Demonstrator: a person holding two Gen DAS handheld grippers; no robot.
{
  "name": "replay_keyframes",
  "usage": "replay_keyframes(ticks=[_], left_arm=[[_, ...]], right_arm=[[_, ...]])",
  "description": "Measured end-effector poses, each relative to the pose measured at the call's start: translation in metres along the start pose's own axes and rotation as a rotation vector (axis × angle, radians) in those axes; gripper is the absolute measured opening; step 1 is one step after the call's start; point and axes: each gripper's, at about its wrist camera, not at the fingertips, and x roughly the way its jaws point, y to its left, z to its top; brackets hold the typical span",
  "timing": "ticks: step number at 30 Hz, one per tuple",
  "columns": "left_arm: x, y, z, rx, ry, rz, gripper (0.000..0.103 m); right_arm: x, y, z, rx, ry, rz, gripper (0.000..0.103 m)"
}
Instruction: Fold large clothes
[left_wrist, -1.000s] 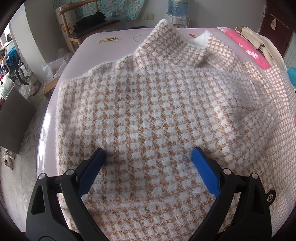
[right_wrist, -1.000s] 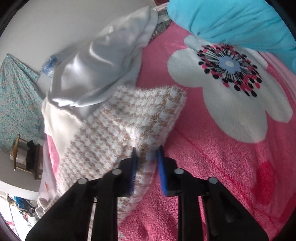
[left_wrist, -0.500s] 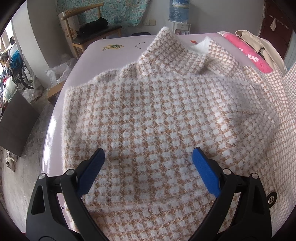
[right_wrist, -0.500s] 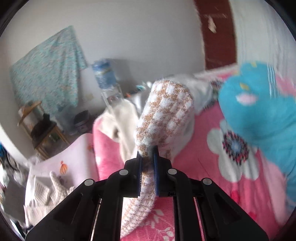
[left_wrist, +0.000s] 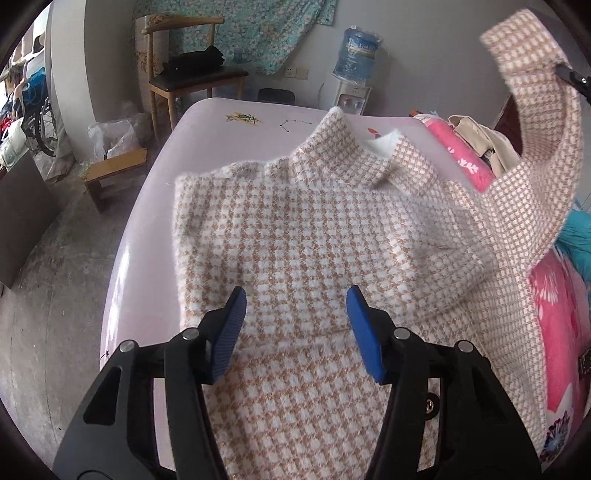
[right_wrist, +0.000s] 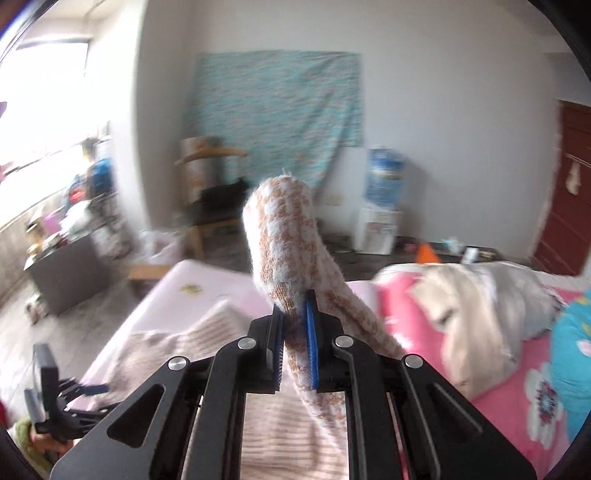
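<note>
A fuzzy brown-and-white checked sweater (left_wrist: 314, 229) lies spread on the pale pink bed (left_wrist: 221, 118), collar at the far end. My left gripper (left_wrist: 297, 299) hovers over its lower middle. Its jaws are closing, with only the flat knit below them and nothing pinched. One sleeve (left_wrist: 535, 110) is lifted high at the right, where my right gripper (left_wrist: 572, 75) peeks in. In the right wrist view my right gripper (right_wrist: 295, 321) is shut on that sleeve (right_wrist: 284, 236), whose cuff end stands up above the pads. The left gripper (right_wrist: 85, 387) shows at the lower left there.
A pink flowered blanket (left_wrist: 561, 314), a beige garment (left_wrist: 476, 136) and a blue pillow (left_wrist: 576, 240) lie along the bed's right side. A wooden chair (left_wrist: 195, 77) and a water dispenser (left_wrist: 354, 74) stand behind the bed. Bare floor (left_wrist: 55, 277) lies to the left.
My right gripper has swung up off the pink blanket and rolled, carrying the sleeve high over the bed. The left gripper has lifted and pulled back, and its jaws have narrowed.
</note>
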Motion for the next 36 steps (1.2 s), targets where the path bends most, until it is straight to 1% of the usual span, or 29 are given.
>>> replay_keyframes(ticks=[1,3,4,5,6,7,8,10,12,14,15,16,19,22,24,27,28,31,34,35,36], left_arm=[[-0.003,0.003,-0.002,-0.006,0.003,-0.004,0.054],[-0.007,0.01,-0.007,-0.02,0.02,-0.02,0.054],[-0.007,0.012,-0.008,-0.026,0.03,-0.029,0.054],[-0.009,0.015,-0.011,-0.031,0.038,-0.041,0.054],[-0.008,0.016,-0.012,-0.034,0.044,-0.053,0.053],[-0.009,0.018,-0.014,-0.038,0.049,-0.068,0.053],[-0.009,0.019,-0.015,-0.043,0.053,-0.088,0.053],[-0.01,0.021,-0.015,-0.053,0.054,-0.126,0.054],[-0.009,0.024,-0.01,-0.069,0.049,-0.165,0.054],[-0.004,0.025,-0.003,-0.09,0.044,-0.182,0.058],[0.0,0.026,0.002,-0.103,0.045,-0.184,0.062],[0.005,0.027,0.007,-0.116,0.049,-0.187,0.062],[0.028,0.029,0.017,-0.17,0.103,-0.236,0.063],[0.051,0.034,0.019,-0.255,0.176,-0.27,0.063],[0.058,0.033,0.017,-0.281,0.192,-0.281,0.06],[0.058,0.026,0.014,-0.28,0.188,-0.302,0.045],[0.056,0.024,0.013,-0.277,0.187,-0.306,0.043],[0.051,0.016,0.009,-0.256,0.202,-0.308,0.042],[0.048,0.005,0.004,-0.217,0.217,-0.275,0.041],[0.047,0.001,0.001,-0.196,0.221,-0.247,0.039],[0.047,-0.001,-0.003,-0.178,0.226,-0.219,0.032]], right_arm=[[0.01,0.018,-0.006,-0.011,0.026,0.052,0.014],[0.04,0.05,-0.026,-0.025,0.134,0.18,0.026],[0.057,0.062,-0.04,-0.014,0.202,0.246,0.04],[0.068,0.067,-0.05,-0.001,0.248,0.294,0.055],[0.08,0.071,-0.064,0.02,0.304,0.351,0.057],[0.089,0.072,-0.077,0.04,0.349,0.384,0.057],[0.094,0.071,-0.089,0.056,0.381,0.395,0.057],[0.094,0.053,-0.108,0.102,0.407,0.386,0.057],[0.087,0.029,-0.117,0.152,0.403,0.364,0.057],[0.074,-0.006,-0.127,0.216,0.378,0.316,0.058],[0.067,-0.021,-0.133,0.243,0.365,0.289,0.058],[0.059,-0.036,-0.139,0.273,0.352,0.257,0.059],[0.043,-0.088,-0.156,0.37,0.334,0.152,0.059],[0.041,-0.129,-0.175,0.473,0.339,0.118,0.059],[0.042,-0.142,-0.185,0.503,0.342,0.105,0.059],[0.046,-0.147,-0.193,0.515,0.344,0.108,0.059],[0.048,-0.146,-0.193,0.508,0.346,0.11,0.059],[0.056,-0.139,-0.19,0.472,0.346,0.114,0.059],[0.061,-0.124,-0.182,0.409,0.333,0.115,0.059],[0.063,-0.118,-0.18,0.387,0.329,0.114,0.059],[0.064,-0.115,-0.18,0.374,0.327,0.114,0.059]])
